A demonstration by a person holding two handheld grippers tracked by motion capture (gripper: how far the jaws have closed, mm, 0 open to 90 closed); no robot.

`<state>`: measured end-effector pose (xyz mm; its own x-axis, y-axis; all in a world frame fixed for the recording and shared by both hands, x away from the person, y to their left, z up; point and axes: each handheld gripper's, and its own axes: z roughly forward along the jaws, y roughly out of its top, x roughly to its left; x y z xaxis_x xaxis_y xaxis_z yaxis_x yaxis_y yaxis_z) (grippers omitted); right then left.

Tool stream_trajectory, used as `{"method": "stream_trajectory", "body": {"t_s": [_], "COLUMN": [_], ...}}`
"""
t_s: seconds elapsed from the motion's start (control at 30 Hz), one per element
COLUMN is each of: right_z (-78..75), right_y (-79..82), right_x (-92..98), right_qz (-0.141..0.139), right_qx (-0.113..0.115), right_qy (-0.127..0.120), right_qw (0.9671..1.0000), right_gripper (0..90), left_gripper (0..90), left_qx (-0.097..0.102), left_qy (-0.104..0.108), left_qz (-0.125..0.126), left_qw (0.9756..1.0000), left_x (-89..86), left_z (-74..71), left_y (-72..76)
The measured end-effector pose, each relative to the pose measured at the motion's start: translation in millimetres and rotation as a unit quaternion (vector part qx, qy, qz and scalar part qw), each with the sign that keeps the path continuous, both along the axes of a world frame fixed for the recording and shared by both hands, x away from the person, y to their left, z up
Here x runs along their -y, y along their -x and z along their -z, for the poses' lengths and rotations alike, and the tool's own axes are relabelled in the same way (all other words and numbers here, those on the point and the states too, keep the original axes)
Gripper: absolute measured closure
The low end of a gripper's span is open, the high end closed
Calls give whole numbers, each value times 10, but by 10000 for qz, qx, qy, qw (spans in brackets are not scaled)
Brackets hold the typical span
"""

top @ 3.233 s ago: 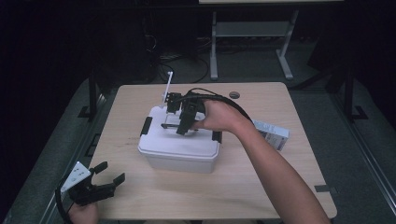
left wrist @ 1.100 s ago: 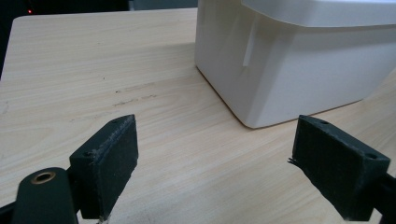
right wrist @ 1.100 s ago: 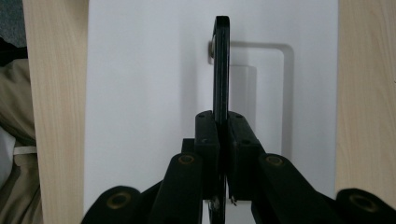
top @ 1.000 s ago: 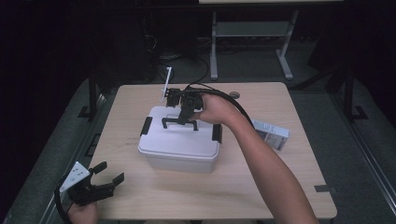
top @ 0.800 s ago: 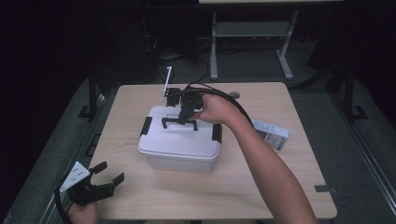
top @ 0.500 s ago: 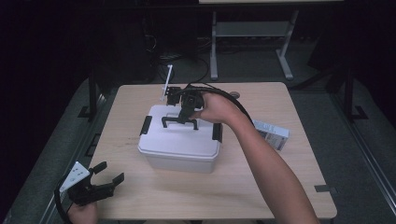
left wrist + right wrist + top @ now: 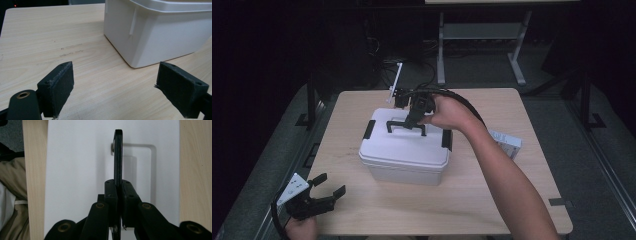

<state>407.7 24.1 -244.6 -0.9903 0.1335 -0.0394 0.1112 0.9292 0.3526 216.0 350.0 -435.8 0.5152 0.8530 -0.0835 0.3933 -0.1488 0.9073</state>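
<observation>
The right gripper [image 7: 117, 192] has just clamped the black carry handle [image 7: 406, 124] atop the white plastic lidded box [image 7: 404, 150], ready to lift; the left gripper [image 7: 116, 92] idles open nearby.

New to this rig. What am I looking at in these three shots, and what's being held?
A person works at a wooden table with a hand-held two-jaw gripper in each hand. The high view looks down from above; the other two views ride on the grippers, looking along their black jaws. On the table stand a white lidded box and, at the right edge, a small packet. The right gripper is shut on the box's black handle, raised upright. The left gripper waits open at the near left corner, holding nothing.
</observation>
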Motion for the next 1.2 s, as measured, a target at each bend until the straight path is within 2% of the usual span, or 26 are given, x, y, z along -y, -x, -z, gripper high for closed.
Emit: {"method": "stream_trajectory", "body": {"t_s": [0.63, 1.2], "right_z": [-319, -491], "right_y": [164, 296], "right_x": [334, 571], "right_qz": [144, 255], "right_qx": [156, 301], "right_qy": [-184, -234], "right_qw": [9996, 9989], "right_gripper": [846, 846], "left_gripper": [135, 135], "left_qx": [9, -14], "left_qy": [-52, -74], "left_qz": [33, 54], "left_qw": [10000, 10000], "left_x": [15, 49], "left_z": [-3, 3], "left_y": [2, -8]}}
